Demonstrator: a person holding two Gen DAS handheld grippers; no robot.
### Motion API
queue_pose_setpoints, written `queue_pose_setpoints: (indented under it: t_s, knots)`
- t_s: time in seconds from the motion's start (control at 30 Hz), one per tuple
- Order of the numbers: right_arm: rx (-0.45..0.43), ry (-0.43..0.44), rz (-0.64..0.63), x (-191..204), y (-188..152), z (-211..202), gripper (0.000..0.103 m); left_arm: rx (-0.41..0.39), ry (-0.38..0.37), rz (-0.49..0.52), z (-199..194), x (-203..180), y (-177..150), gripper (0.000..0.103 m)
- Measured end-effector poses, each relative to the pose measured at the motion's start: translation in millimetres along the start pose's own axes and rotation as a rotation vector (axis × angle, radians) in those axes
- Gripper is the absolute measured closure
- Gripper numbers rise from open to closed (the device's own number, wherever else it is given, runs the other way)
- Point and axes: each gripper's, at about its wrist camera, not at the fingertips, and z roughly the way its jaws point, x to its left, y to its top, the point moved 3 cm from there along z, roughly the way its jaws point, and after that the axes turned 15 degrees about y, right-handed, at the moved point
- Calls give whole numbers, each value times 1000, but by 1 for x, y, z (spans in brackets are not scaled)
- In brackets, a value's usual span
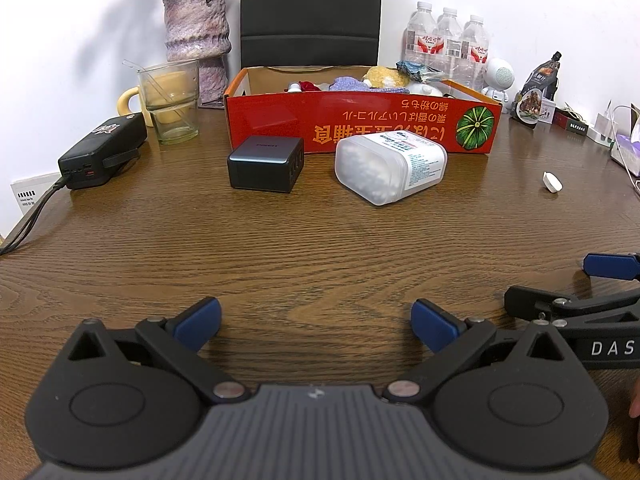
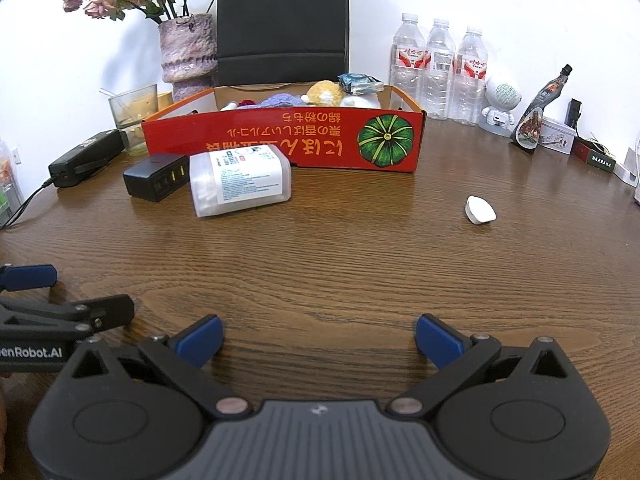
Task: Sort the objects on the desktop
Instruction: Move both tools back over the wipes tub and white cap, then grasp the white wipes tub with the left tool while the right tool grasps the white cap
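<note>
**Both grippers wide and empty over bare wood**

The left gripper (image 1: 316, 326) has its jaws spread wide with nothing between them, low over the table (image 1: 280, 248). The right gripper (image 2: 318, 334) is likewise released and empty, just beside the left one; each shows at the edge of the other's view, cut off by the frame.

Ahead of both lies a broad stretch of open wood. Beyond it, the charger (image 1: 265, 168) and the tub (image 1: 390, 166), lying on its side, sit near each other, just in front of the red box (image 1: 360, 128). In the right wrist view the tub (image 2: 240, 182) overlaps the charger (image 2: 156, 176). A small white cap (image 2: 480, 210) lies alone, well apart to the right.

The box's near wall hides most of its contents; only soft, coloured tops show. Left of the box stand a power bank (image 1: 102, 150), a glass (image 1: 170, 100) and a vase (image 1: 198, 36); bottles (image 1: 448, 40) stand at the right rear. Items along the far right edge are too distorted to identify.
</note>
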Motion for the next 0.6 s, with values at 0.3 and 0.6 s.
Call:
queue_pose_setpoints:
  t_s: [0.3, 0.6]
  knots:
    - [17, 21, -14, -2, 1, -1, 0, -30, -49, 51, -1, -6, 10, 0]
    - [-96, -102, 146, -95, 43, -14, 21, -197, -181, 206, 37, -51, 92, 0]
